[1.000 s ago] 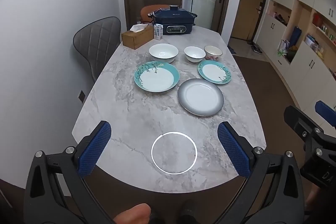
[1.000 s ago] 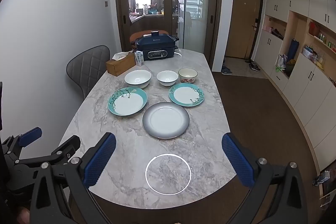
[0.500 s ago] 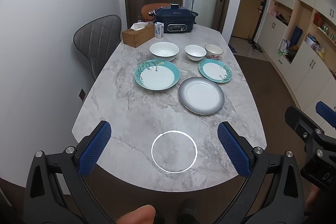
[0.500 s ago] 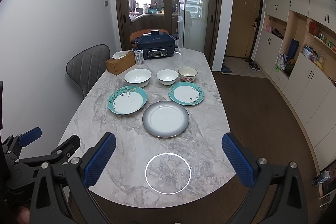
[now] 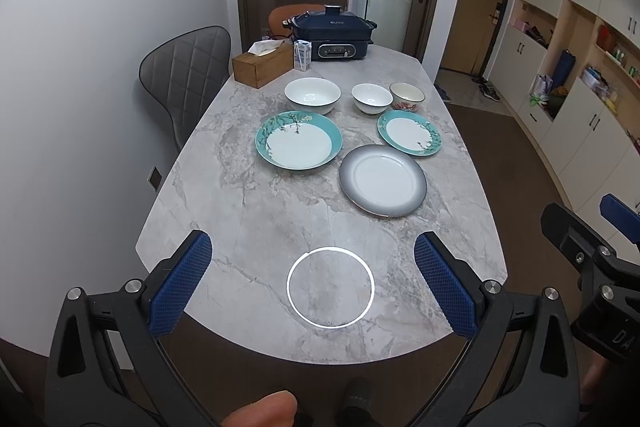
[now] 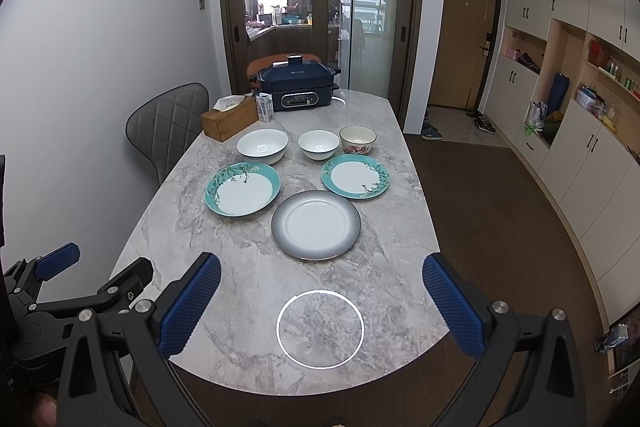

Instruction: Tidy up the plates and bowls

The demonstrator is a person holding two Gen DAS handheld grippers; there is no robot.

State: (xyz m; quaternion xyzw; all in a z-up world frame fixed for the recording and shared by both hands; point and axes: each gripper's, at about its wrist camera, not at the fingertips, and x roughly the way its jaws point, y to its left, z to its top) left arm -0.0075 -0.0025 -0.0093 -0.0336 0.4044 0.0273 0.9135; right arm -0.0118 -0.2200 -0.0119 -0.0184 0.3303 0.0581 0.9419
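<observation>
Nearest to me, my left gripper (image 5: pixel 312 285) hangs over the near rim of the marble table (image 5: pixel 248 223) with its blue-padded fingers (image 5: pixel 180 287) spread wide and nothing between them; my right gripper (image 6: pixel 320 307) sits alongside it in the same way, fingers far apart and empty. A thin white ring (image 5: pixel 330 287) is marked on the stone between the pads. Past that, the first dish I meet is the grey plate (image 6: pixel 316 225), round with a dark smoky rim fading into a white centre, lying flat near the table's middle. Just beyond it to the left lies the large teal plate (image 6: pixel 242 189), its turquoise border carrying a pale blossom branch around a white well; to the right lies the small teal plate (image 6: pixel 355 175) with the same pattern. None of the three plates touch. Behind them stands a row of three bowls, each apart from the next: the wide white bowl (image 6: pixel 262 145) on the left, the small white bowl (image 6: pixel 319 144) in the middle, and the floral bowl (image 6: pixel 357 139) on the right, cream inside with pink flowers on its outer wall. Farther back I see a wooden tissue box (image 6: pixel 229 123), a small carton (image 6: pixel 265 107) and a dark blue electric cooker (image 6: pixel 298 87) at the far end. A grey quilted chair (image 6: pixel 168 125) stands by the table's left side.
</observation>
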